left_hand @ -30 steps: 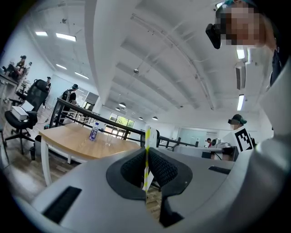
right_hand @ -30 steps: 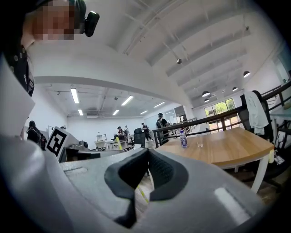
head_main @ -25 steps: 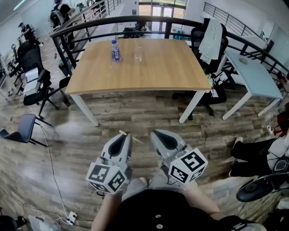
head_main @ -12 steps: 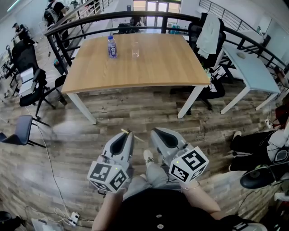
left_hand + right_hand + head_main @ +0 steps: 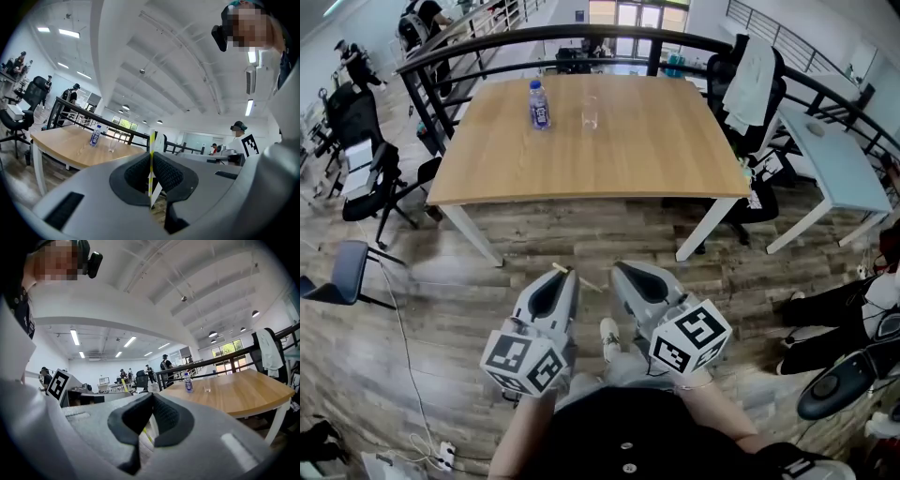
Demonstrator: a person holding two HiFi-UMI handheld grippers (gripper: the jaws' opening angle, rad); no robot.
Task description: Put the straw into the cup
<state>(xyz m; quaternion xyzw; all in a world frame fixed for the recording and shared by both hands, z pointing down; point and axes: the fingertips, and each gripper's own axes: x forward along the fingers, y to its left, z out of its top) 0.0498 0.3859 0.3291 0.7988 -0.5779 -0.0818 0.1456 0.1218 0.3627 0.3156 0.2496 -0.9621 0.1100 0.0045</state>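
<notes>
In the head view both tongs sit low in the middle of the frame, side by side and level over the wooden floor (image 5: 581, 234), with their tips towards the table (image 5: 609, 159) above them. The left tongs (image 5: 562, 279) are closed narrow on the straw (image 5: 558, 270). In the left gripper view the yellow-and-white straw stands upright, pinched between the two dark pads, with its top sticking out above them and its lower end showing below. In the head view a short length pokes out on either side of the tips, slanting towards the right tongs (image 5: 623, 273). The right gripper view shows those tongs closed, the pads meeting at the tip with nothing gripped between them.

The cup (image 5: 590, 111) is a clear glass. It stands upright on the far part of the table, towards the upper middle of the frame and well apart from both tongs. Just to its left stands a bottle (image 5: 539, 103) with a blue label, near the cup but not touching it. The rest of the tabletop is bare wood.

A dark railing (image 5: 581, 39) curves behind the table. A chair (image 5: 748, 75) draped with white cloth stands at the table's upper right corner, and a pale blue desk (image 5: 839, 159) lies at the right edge. More dark chairs (image 5: 366, 159) stand at the left.
</notes>
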